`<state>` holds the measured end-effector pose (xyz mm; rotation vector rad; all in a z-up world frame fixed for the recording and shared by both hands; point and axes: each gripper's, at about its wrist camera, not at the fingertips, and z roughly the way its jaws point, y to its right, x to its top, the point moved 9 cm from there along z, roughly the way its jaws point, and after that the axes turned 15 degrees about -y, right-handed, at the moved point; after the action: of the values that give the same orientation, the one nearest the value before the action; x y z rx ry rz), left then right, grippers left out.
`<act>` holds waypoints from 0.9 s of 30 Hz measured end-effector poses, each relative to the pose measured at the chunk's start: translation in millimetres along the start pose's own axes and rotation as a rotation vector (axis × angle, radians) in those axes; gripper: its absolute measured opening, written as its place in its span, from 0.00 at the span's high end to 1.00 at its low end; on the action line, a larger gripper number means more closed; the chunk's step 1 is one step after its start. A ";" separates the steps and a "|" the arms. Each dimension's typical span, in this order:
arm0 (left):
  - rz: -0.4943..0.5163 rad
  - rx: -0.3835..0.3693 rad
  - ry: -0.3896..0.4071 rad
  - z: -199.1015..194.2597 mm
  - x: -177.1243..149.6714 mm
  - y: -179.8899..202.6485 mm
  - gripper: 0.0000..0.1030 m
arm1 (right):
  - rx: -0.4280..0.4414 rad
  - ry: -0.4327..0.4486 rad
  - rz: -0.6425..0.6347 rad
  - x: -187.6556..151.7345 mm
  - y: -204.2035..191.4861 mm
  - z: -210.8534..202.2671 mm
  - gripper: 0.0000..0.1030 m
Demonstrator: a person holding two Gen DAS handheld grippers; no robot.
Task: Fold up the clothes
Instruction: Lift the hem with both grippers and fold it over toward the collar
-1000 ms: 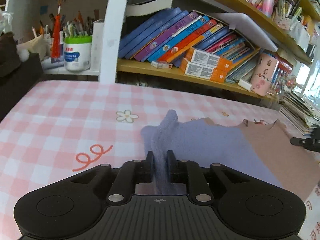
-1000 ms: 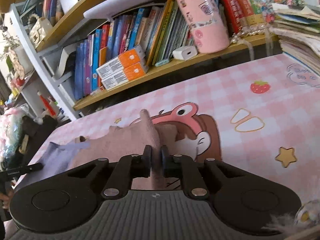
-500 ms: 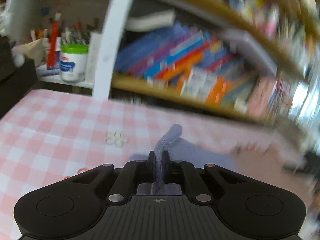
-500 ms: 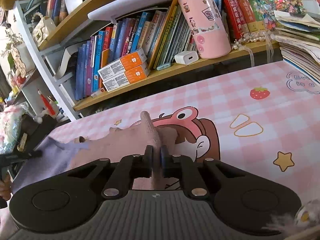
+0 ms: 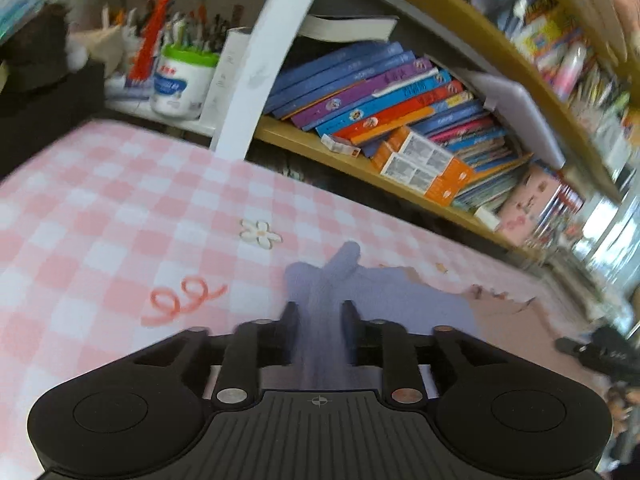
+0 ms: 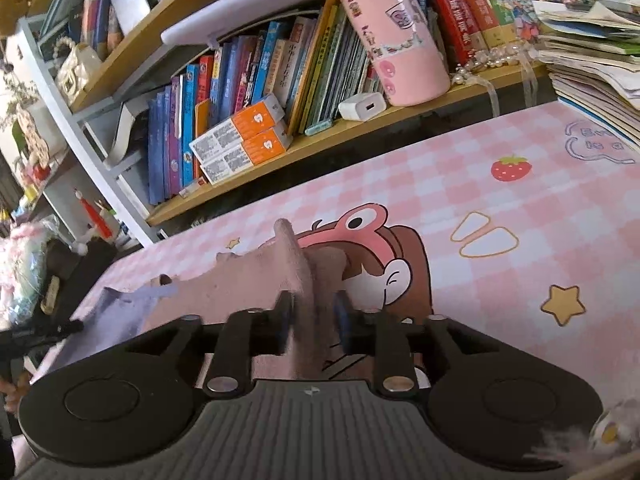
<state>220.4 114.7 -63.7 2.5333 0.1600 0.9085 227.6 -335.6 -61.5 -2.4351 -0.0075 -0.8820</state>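
A small two-tone cloth lies on the pink checked table mat: a lavender half and a dusty-pink half. My left gripper has its jaws parted around a raised lavender fold that still stands between them. My right gripper has its jaws parted too, with a raised pink fold leaning on the left finger. The pink half shows at the right in the left wrist view, and the lavender half at the left in the right wrist view. Each view catches the other gripper's black tip at its edge.
A wooden bookshelf full of books and orange boxes runs along the table's far edge. A white post and a pen cup stand at the back left. A pink tumbler and stacked papers sit at the right.
Both grippers have opened: the jaws that pinched the folds now stand apart. The left gripper swung quickly, with blur, and now sits lower over the cloth.
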 end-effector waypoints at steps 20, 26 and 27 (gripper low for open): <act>-0.066 -0.030 -0.044 -16.5 -18.1 -29.2 0.79 | 0.147 -0.104 0.030 -24.9 -29.9 17.7 0.84; -0.098 0.017 -0.012 -42.5 -15.7 -65.1 0.79 | 0.170 -0.142 -0.039 -40.9 -72.4 31.0 0.85; -0.103 0.025 -0.007 -46.8 -15.3 -71.1 0.79 | 0.168 -0.146 -0.059 -43.9 -80.3 33.1 0.85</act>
<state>181.8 191.7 -71.9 2.5252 0.2991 0.8623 197.9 -243.2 -69.2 -2.3454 -0.2006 -0.6976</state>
